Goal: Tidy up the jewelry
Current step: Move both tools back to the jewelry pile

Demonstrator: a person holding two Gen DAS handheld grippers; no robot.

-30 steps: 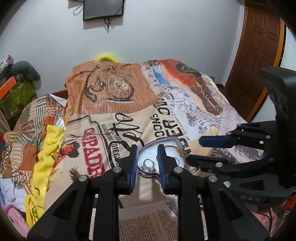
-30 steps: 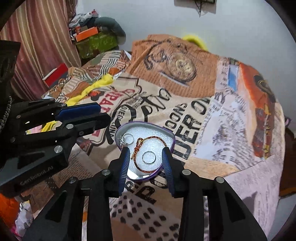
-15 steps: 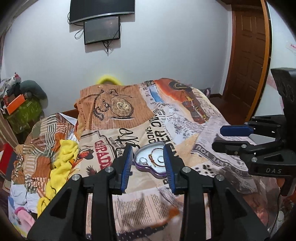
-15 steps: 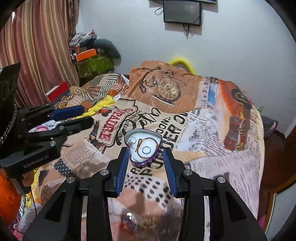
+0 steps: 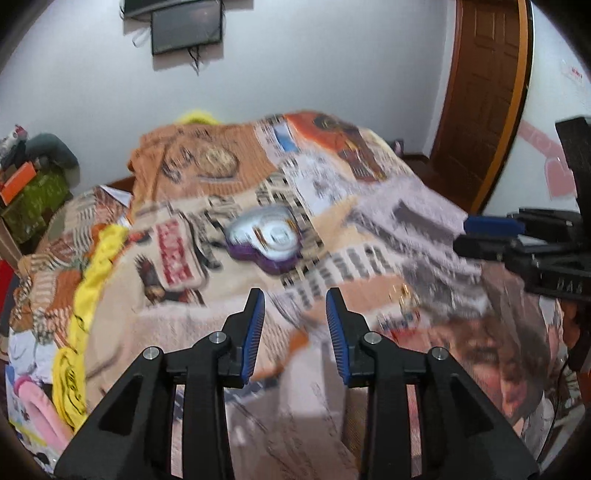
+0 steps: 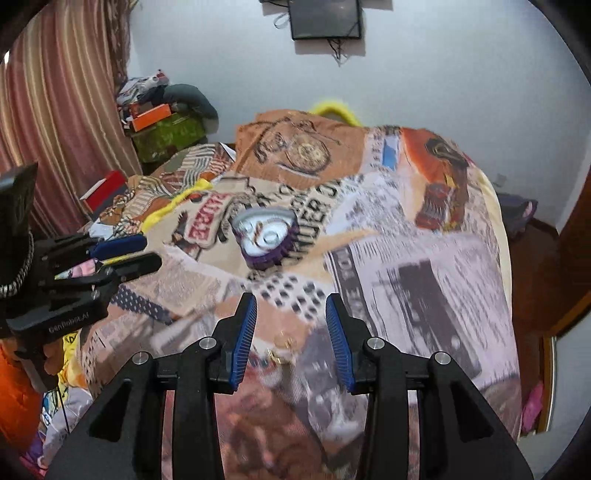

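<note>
A purple heart-shaped jewelry box [image 5: 264,240] with a silvery lining lies open on the patterned bedspread [image 5: 332,206], blurred. A bracelet and rings show faintly inside it [image 6: 266,236]. My left gripper [image 5: 293,295] hangs well back from the box, open, with only blanket between its blue pads. My right gripper [image 6: 290,299] is likewise back from the box and open on nothing. A few small gold pieces [image 6: 284,349] lie loose on the blanket just beyond its fingers, and also show in the left wrist view [image 5: 404,295]. Each gripper appears side-on in the other's view [image 5: 517,236] [image 6: 92,266].
A yellow cloth [image 5: 88,295] trails down the bed's left side. Boxes and clothes are piled in the left corner [image 6: 166,129] by a striped curtain [image 6: 55,110]. A wooden door [image 5: 480,92] stands at the right. A screen [image 5: 186,24] hangs on the white wall.
Both grippers have drawn back from the heart box, which now sits smaller and farther ahead. The left jaws stand wider than a second ago. The picture is now motion-blurred.
</note>
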